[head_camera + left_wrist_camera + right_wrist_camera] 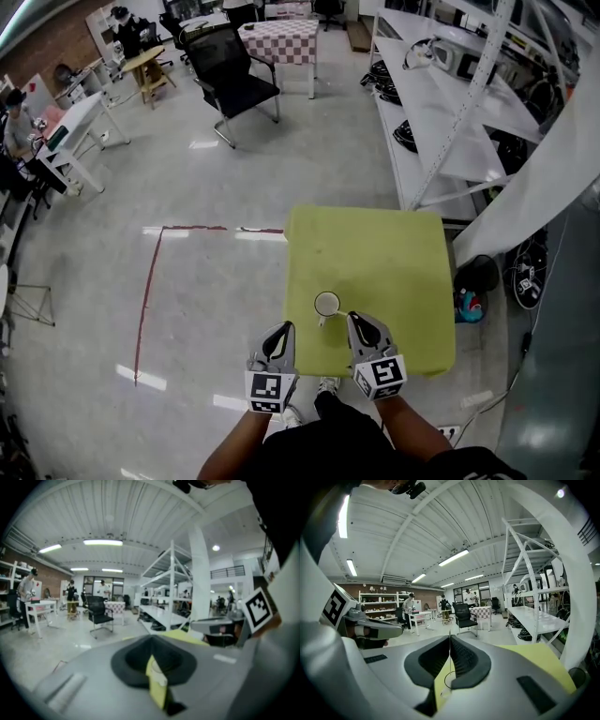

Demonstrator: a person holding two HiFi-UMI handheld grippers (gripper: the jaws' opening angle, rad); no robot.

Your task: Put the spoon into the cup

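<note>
A white cup stands on the yellow-green table, close to its near edge. A small pale piece lies against the cup's near side; it is too small to tell whether it is the spoon. My left gripper hangs just off the table's near left corner, left of the cup, with its jaws together and nothing in them. My right gripper is over the table just right of the cup, shut and empty. In the right gripper view the dark pads meet, with the table showing below them.
A black office chair and a checkered table stand across the grey floor. White shelving runs along the right, and red tape marks the floor at the left. People sit at desks at the far left.
</note>
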